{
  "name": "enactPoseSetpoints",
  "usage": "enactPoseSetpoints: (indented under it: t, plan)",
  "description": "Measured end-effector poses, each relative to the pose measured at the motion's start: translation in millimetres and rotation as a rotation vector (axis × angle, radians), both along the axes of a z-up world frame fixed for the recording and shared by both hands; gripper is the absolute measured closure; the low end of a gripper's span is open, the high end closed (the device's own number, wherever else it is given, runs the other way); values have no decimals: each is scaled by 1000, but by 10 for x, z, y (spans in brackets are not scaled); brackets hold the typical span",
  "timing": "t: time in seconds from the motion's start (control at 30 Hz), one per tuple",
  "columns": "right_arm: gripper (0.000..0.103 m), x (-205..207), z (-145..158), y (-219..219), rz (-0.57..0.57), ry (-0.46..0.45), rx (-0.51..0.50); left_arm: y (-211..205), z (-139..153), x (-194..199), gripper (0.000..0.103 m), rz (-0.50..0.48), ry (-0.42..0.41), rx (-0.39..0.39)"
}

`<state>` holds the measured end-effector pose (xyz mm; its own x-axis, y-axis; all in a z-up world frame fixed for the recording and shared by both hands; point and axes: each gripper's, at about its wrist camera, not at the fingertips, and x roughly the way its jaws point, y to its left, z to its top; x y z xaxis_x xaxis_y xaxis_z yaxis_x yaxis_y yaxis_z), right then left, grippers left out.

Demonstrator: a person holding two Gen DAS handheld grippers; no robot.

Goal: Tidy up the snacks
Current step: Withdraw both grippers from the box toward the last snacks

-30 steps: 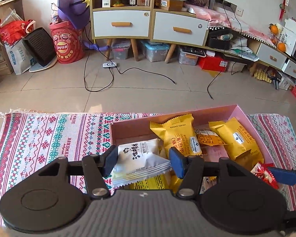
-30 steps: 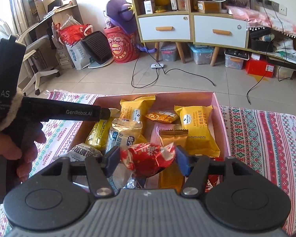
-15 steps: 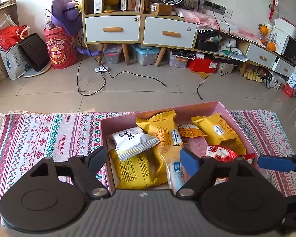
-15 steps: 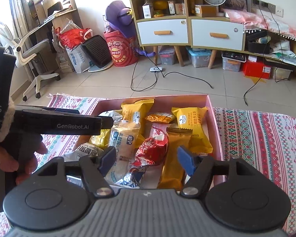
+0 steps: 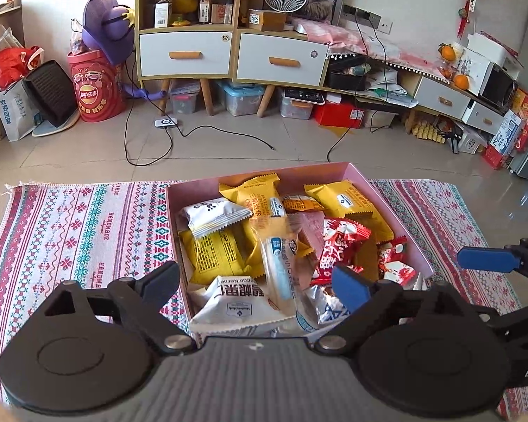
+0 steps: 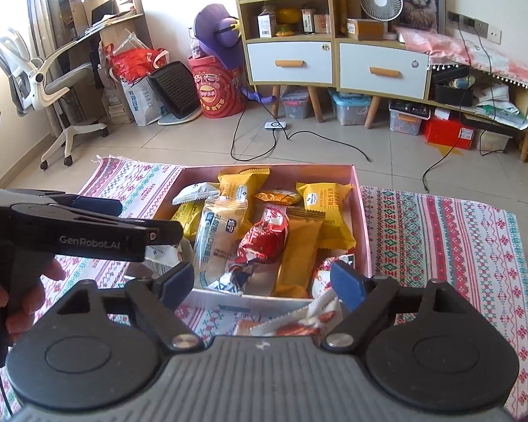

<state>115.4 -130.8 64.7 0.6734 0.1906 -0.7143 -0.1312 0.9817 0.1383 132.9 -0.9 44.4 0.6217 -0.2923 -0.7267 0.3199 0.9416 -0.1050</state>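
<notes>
A pink box (image 5: 309,174) on a patterned rug holds several wrapped snacks, mostly yellow packets. A white packet (image 5: 214,214) lies at its far left, and a red foil packet (image 5: 338,242) lies in the middle. My left gripper (image 5: 255,283) hovers over the near left corner, its jaws opening with nothing pressed between them. My right gripper (image 6: 262,281) hangs over the box's near edge (image 6: 250,299), its jaws also opening and gripping nothing. The red packet (image 6: 264,235) lies loose in the box. One red and white packet (image 6: 299,323) lies on the rug outside, just under the right gripper.
The rug (image 5: 88,232) lies on a tiled floor with black cables (image 5: 148,147) beyond it. Cabinets on legs (image 5: 228,56) and storage tubs line the far wall. An office chair (image 6: 49,81) stands at the left. A person's hand (image 6: 21,288) holds the left gripper (image 6: 137,216).
The left gripper let go of the white packet and the right gripper let go of the red one; both now lie in the box. Both grippers drew back and their jaws spread wider.
</notes>
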Motion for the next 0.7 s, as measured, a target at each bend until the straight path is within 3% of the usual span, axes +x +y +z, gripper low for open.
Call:
enactPoseSetpoints:
  t: [0.37,0.57,0.7]
  plan:
    - [5,-187,-66,-147,-29,2,-22,108,-159,-389,0,-19,29,-7]
    - [5,-245,-194,-255,-70,11,-19,140,-289,-552,0,-36,41,0]
    - [5,-298,-305,-305,-62,25,-68,140,-368,-647,0,-38,46,-4]
